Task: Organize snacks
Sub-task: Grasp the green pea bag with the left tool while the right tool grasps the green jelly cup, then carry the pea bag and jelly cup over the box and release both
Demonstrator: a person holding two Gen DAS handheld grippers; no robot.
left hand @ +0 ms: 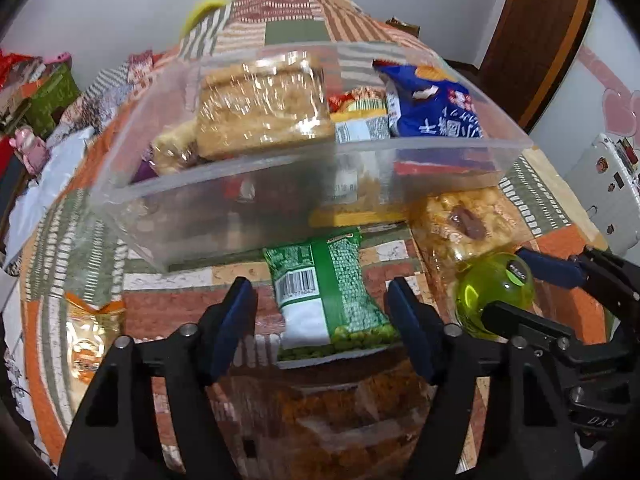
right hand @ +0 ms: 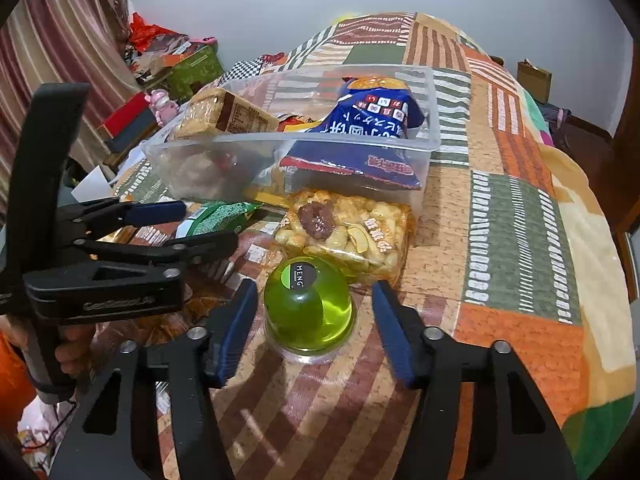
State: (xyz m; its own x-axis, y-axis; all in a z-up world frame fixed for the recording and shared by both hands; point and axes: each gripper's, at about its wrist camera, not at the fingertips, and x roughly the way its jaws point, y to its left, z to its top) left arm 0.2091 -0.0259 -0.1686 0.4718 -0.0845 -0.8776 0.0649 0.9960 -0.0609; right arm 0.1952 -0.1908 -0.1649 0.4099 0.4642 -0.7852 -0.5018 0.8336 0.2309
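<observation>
A clear plastic bin [left hand: 224, 216] [right hand: 430, 92] on the patchwork cloth holds a tan cracker pack [left hand: 260, 116] [right hand: 216, 114], a blue chip bag [left hand: 432, 108] [right hand: 372, 116] and other snacks. A green pea bag [left hand: 328, 292] [right hand: 216, 218] lies in front of it, between the fingers of my open left gripper [left hand: 320, 320] [right hand: 208, 224]. A green jelly cup [right hand: 308, 308] [left hand: 494, 296] stands between the fingers of my open right gripper [right hand: 314, 328] [left hand: 560, 272]. A clear rice-snack pack [right hand: 344, 236] [left hand: 460, 220] lies against the bin.
An orange-gold wrapped snack [left hand: 90, 340] lies at the left. Another orange snack pack [left hand: 332, 412] lies under my left gripper. Boxes and clutter [right hand: 168, 68] sit at the far left beyond the bed edge. A white appliance [left hand: 604, 188] stands at the right.
</observation>
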